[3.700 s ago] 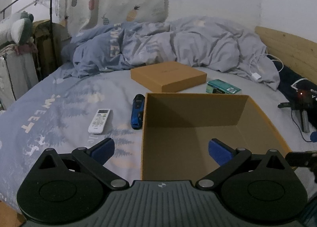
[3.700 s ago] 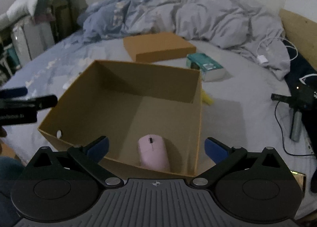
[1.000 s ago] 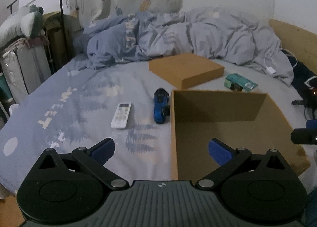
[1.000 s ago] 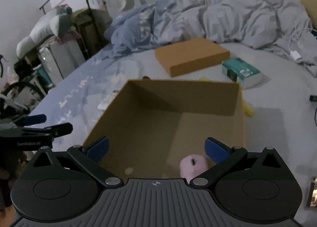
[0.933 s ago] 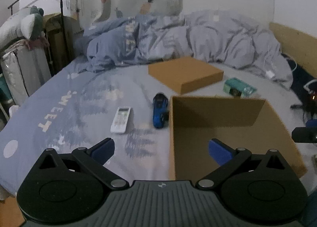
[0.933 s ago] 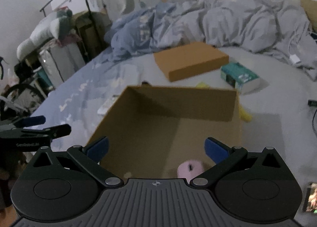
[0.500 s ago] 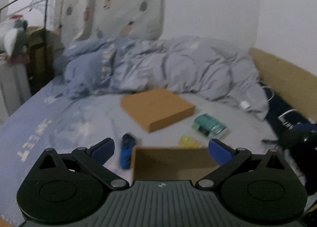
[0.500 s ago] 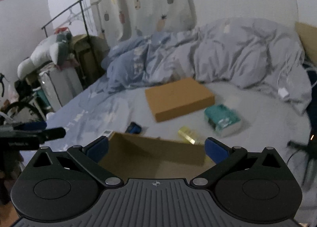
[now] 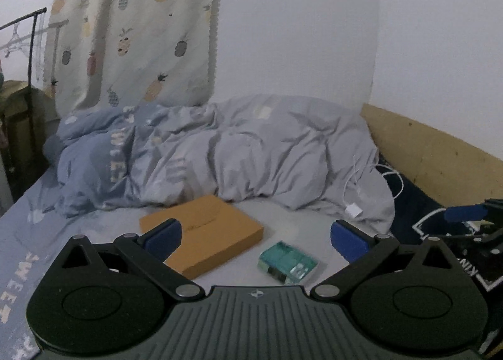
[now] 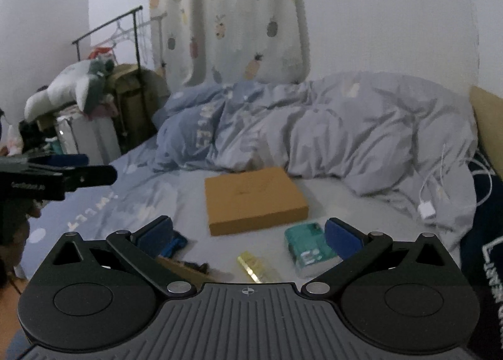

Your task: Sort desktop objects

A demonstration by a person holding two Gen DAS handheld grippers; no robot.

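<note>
Cream curtain point(image 10: 229, 14) printed with orange, grey and pink pineapples; pale grey-blue duvet point(image 9: 220, 152) and blue bedsheet point(image 10: 103, 203), both carrying white lettering; light wooden bed frame point(image 9: 433, 159). Flat lid point(image 10: 251, 199) in plain tan cardboard, teal packet point(image 10: 306, 247) with white markings, glossy yellow item point(image 10: 254, 265), bright blue object point(image 10: 174, 245). Each tool, left point(image 9: 256, 239) and right point(image 10: 248, 232), is black with blue fingertips point(image 9: 347, 240)
</note>
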